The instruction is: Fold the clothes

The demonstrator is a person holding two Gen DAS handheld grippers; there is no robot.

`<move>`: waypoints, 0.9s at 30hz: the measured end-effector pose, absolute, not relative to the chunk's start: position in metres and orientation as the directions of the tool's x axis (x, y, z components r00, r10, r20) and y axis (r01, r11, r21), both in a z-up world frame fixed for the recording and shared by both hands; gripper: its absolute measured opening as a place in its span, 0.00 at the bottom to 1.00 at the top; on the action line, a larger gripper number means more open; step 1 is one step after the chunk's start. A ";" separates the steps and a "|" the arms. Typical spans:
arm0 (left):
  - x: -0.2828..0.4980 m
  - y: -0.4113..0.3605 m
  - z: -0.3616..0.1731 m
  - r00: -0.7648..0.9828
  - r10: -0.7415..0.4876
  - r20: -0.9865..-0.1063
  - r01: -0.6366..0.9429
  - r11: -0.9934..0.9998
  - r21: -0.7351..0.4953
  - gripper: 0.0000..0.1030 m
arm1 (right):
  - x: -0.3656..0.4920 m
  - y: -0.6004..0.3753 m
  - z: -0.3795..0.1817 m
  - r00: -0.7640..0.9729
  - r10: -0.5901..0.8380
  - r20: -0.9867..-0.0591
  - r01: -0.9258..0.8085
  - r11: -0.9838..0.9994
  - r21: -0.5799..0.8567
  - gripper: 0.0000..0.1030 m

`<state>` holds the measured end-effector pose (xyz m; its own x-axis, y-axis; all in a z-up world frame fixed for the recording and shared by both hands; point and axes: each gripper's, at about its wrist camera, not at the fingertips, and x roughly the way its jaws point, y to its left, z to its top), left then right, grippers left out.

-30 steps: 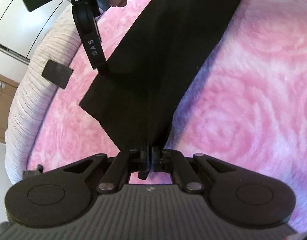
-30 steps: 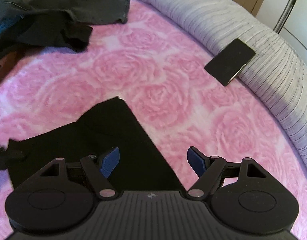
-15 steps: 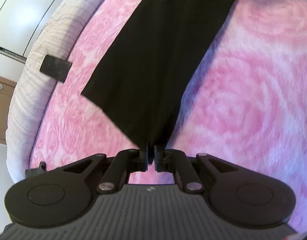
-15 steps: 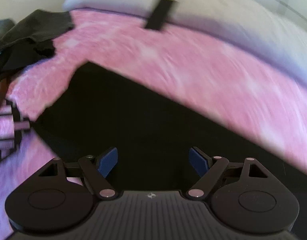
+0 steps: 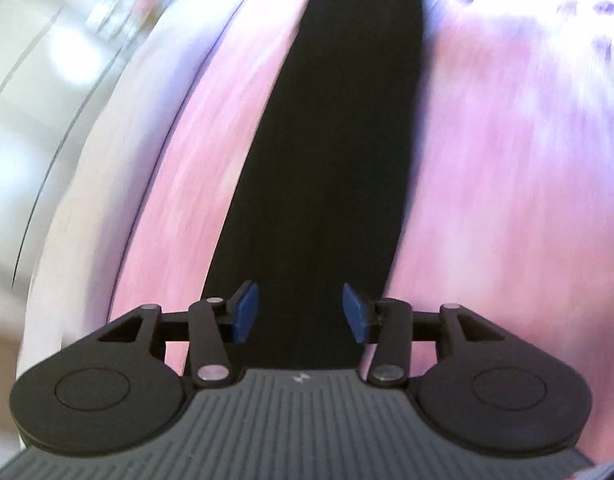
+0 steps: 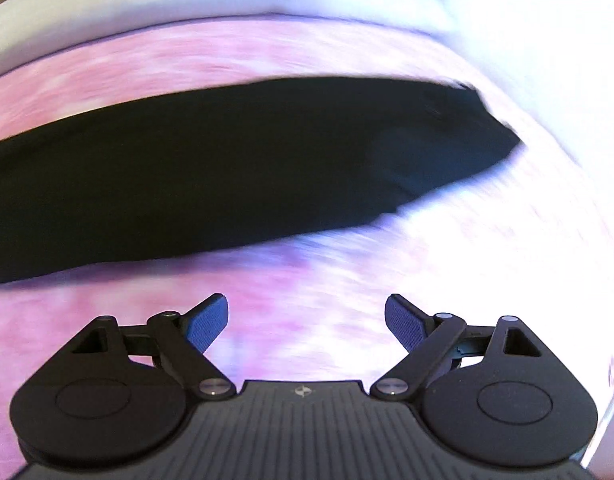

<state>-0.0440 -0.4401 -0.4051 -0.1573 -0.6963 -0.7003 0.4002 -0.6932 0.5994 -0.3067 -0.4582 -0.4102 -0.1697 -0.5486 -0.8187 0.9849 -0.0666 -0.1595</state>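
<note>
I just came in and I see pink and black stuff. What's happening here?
A person is folding clothes on a bed, using a hand-held gripper in each hand. A long black garment lies stretched out on the pink rose-patterned blanket. The left hand-held gripper is opening above one end of it, its pads clear of the cloth. The right hand-held gripper is opening too, with nothing between its pads, over bare blanket beside the garment. Both views are blurred.
</note>
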 end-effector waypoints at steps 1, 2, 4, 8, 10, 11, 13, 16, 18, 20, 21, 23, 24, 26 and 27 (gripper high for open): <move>-0.078 -0.446 -0.408 -0.219 -0.694 -0.686 0.361 -0.711 0.603 0.51 | -0.319 -0.458 -0.410 -0.174 -0.551 -0.816 0.985 -0.095 -0.146 0.85; -0.111 -0.452 -0.411 -0.278 -0.686 -0.672 0.321 -0.726 0.608 0.57 | -0.330 -0.458 -0.409 -0.176 -0.556 -0.812 0.984 -0.120 -0.131 0.85; -0.170 -0.460 -0.419 -0.382 -0.655 -0.652 0.232 -0.751 0.618 0.69 | -0.347 -0.457 -0.407 -0.169 -0.570 -0.804 0.984 -0.146 -0.103 0.85; -0.261 -0.471 -0.443 -0.500 -0.572 -0.650 0.030 -0.761 0.648 0.69 | -0.371 -0.456 -0.411 -0.185 -0.616 -0.765 0.983 -0.117 -0.143 0.85; -0.292 -0.480 -0.462 -0.495 -0.539 -0.682 -0.062 -0.761 0.646 0.67 | -0.382 -0.455 -0.415 -0.201 -0.634 -0.746 0.978 -0.086 -0.191 0.85; -0.298 -0.486 -0.470 -0.475 -0.533 -0.700 -0.099 -0.759 0.644 0.63 | -0.387 -0.457 -0.419 -0.202 -0.638 -0.743 0.976 -0.069 -0.206 0.85; -0.305 -0.504 -0.470 -0.450 -0.525 -0.723 -0.093 -0.777 0.622 0.18 | -0.397 -0.458 -0.425 -0.185 -0.637 -0.748 0.978 -0.041 -0.207 0.85; -0.296 -0.554 -0.433 -0.428 -0.484 -0.763 0.128 -0.869 0.479 0.09 | -0.410 -0.460 -0.425 -0.159 -0.644 -0.749 0.982 -0.026 -0.187 0.85; -0.287 -0.584 -0.412 -0.424 -0.445 -0.788 0.261 -0.894 0.365 0.07 | -0.411 -0.461 -0.421 -0.127 -0.675 -0.727 0.984 0.004 -0.176 0.85; -0.274 -0.613 -0.397 -0.441 -0.394 -0.806 0.352 -0.903 0.248 0.04 | -0.404 -0.467 -0.419 -0.096 -0.707 -0.700 0.984 0.040 -0.175 0.85; -0.273 -0.623 -0.392 -0.443 -0.371 -0.816 0.369 -0.905 0.211 0.04 | -0.398 -0.473 -0.419 -0.082 -0.722 -0.687 0.983 0.054 -0.173 0.85; -0.273 -0.641 -0.387 -0.438 -0.334 -0.834 0.378 -0.911 0.166 0.04 | -0.389 -0.487 -0.419 -0.061 -0.741 -0.669 0.985 0.063 -0.160 0.85; -0.271 -0.643 -0.386 -0.439 -0.323 -0.838 0.374 -0.914 0.157 0.04 | -0.383 -0.496 -0.419 -0.052 -0.745 -0.665 0.988 0.060 -0.145 0.85; -0.273 -0.643 -0.386 -0.434 -0.321 -0.842 0.355 -0.920 0.167 0.04 | -0.373 -0.515 -0.420 -0.035 -0.753 -0.657 0.993 0.051 -0.111 0.85; -0.274 -0.642 -0.387 -0.438 -0.313 -0.843 0.341 -0.925 0.167 0.03 | -0.367 -0.524 -0.422 -0.031 -0.753 -0.657 0.993 0.050 -0.103 0.85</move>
